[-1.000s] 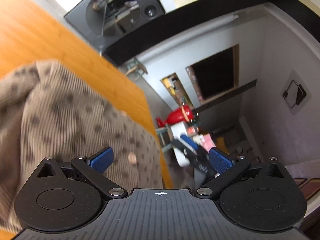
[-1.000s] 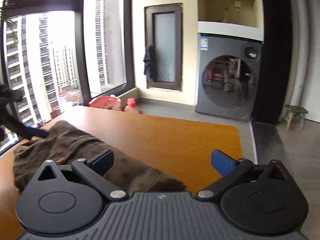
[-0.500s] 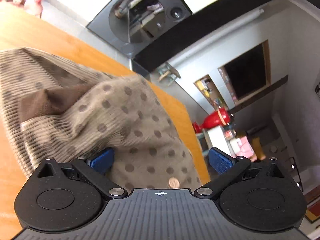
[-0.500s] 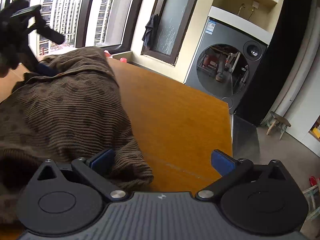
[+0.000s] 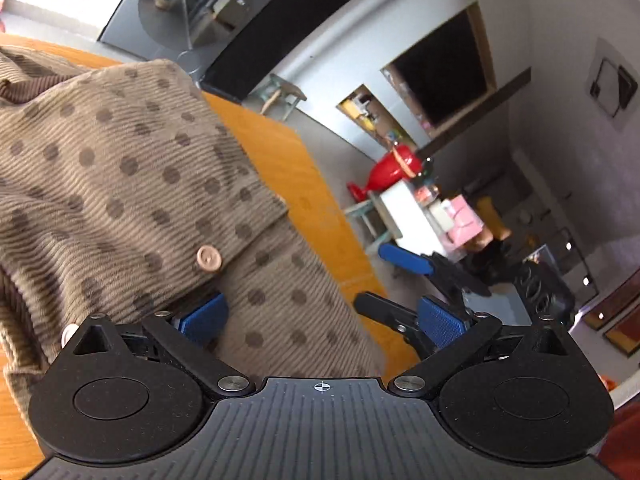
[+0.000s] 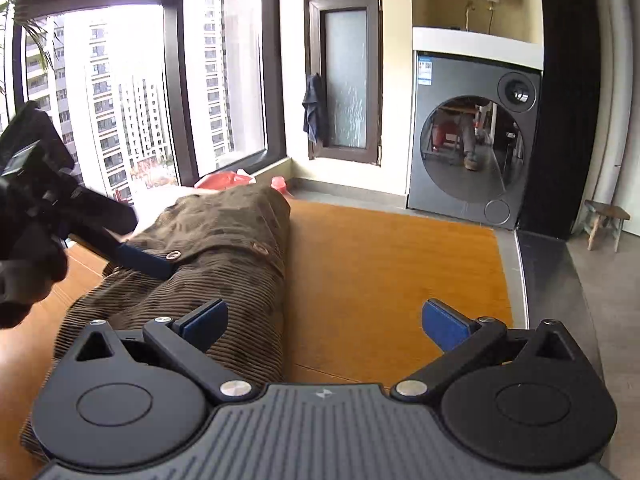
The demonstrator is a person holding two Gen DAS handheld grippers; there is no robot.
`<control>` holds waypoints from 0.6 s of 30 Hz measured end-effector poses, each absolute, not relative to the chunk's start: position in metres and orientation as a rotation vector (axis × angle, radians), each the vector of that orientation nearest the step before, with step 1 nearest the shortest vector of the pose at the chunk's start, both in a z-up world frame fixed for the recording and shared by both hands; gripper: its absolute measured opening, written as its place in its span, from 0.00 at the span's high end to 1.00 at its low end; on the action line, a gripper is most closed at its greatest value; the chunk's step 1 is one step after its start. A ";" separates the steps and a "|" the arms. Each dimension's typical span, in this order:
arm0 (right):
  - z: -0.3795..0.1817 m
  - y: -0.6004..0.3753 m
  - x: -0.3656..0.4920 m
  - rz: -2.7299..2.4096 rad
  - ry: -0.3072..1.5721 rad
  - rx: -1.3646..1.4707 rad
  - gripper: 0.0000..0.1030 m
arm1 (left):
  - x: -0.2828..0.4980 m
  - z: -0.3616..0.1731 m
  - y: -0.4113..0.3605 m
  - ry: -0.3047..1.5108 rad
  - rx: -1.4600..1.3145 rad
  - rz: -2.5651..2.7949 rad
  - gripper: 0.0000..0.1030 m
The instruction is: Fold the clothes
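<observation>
Brown dotted cardigan [image 6: 224,256] lies bunched lengthwise on the orange counter [image 6: 392,272]. Left gripper [image 5: 320,320] and right gripper [image 6: 324,320] both spread wide, fingers holding nothing. Soft, floppy ribbed knit, probably light — I'd pinch a hem edge, not the buttons.

1. A brown ribbed corduroy garment with darker polka dots [image 5: 132,168] and round tan buttons [image 5: 209,259] lies bunched in a long heap on the orange wooden bench [image 6: 392,264].

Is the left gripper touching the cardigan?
Touching. The right wrist view shows a finger of the left gripper lying on the cardigan.
</observation>
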State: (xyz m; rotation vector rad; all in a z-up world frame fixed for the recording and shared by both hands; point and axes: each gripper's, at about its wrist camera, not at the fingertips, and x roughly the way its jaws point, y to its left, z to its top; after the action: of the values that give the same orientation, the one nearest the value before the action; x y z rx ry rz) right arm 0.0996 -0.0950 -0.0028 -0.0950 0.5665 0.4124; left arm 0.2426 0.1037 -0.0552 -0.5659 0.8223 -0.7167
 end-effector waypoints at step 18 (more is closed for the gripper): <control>0.013 -0.078 0.097 0.594 0.596 -0.186 0.00 | 0.198 -0.012 0.160 0.606 -0.576 -0.656 0.00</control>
State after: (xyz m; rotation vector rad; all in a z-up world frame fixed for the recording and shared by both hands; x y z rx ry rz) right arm 0.0965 -0.0777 0.0131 -0.1859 0.5961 0.5940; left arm 0.1977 0.1598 -0.0117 -0.5760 0.6058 -0.6564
